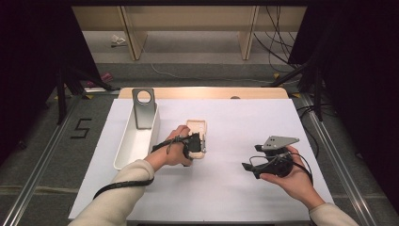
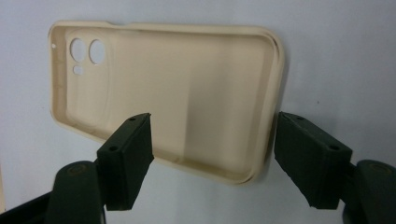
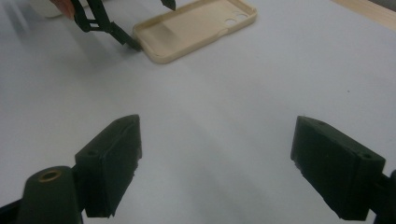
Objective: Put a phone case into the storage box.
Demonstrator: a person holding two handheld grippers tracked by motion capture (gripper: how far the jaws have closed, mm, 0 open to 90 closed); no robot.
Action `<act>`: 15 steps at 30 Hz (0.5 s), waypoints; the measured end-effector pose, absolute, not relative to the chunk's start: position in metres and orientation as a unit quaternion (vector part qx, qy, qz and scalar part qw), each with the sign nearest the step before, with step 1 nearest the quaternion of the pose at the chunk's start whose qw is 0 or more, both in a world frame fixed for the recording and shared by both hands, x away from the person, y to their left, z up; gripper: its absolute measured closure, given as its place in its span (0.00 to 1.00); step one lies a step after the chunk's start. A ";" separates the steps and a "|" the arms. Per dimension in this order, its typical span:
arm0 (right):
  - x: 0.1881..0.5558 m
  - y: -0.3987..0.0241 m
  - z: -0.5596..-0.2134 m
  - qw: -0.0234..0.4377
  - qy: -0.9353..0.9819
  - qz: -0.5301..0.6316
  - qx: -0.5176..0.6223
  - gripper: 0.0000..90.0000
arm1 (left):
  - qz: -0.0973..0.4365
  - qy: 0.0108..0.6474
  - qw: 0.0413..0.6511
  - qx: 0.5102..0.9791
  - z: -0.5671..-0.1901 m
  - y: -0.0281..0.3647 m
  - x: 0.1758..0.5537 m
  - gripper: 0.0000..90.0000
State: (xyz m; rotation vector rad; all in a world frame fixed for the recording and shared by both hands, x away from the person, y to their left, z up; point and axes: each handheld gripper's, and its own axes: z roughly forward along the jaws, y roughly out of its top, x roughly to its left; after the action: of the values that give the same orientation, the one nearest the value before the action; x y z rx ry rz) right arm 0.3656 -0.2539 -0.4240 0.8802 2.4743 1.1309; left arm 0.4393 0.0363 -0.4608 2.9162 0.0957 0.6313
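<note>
Nearest the desk's (image 1: 221,188) front edge, toward its right side, the right gripper (image 3: 217,163) hangs with jaws spread wide on nothing. Farther in, near the middle, the left gripper (image 2: 212,156) straddles the near end of the beige phone case (image 2: 182,93), jaws released and not yet pressing. The case lies open side up, its long axis running front to back, camera holes at the far end. It looks light, thin and flexible; pinching one raised side wall seems safest. The white bin (image 1: 136,136) stands just to the case's left.

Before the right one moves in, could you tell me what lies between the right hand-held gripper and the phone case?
Only bare white table sheet, seen in the right gripper view, between right hand-held gripper and phone case.
</note>
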 end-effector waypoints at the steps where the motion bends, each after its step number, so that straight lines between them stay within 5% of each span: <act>1: 0.366 -0.254 -0.424 0.141 0.857 0.392 0.305 0.19 | 0.212 0.030 0.078 0.974 -0.461 0.037 0.440 0.31; 15: 0.366 -0.254 -0.424 0.140 0.857 0.392 0.305 0.19 | 0.193 0.017 0.078 0.978 -0.461 0.034 0.441 0.43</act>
State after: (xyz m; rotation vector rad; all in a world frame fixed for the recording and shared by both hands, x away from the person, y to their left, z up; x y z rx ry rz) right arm 0.3657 -0.2539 -0.4242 0.8801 2.4753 1.1310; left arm 0.4407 0.0336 -0.4610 2.9275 0.0497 0.5781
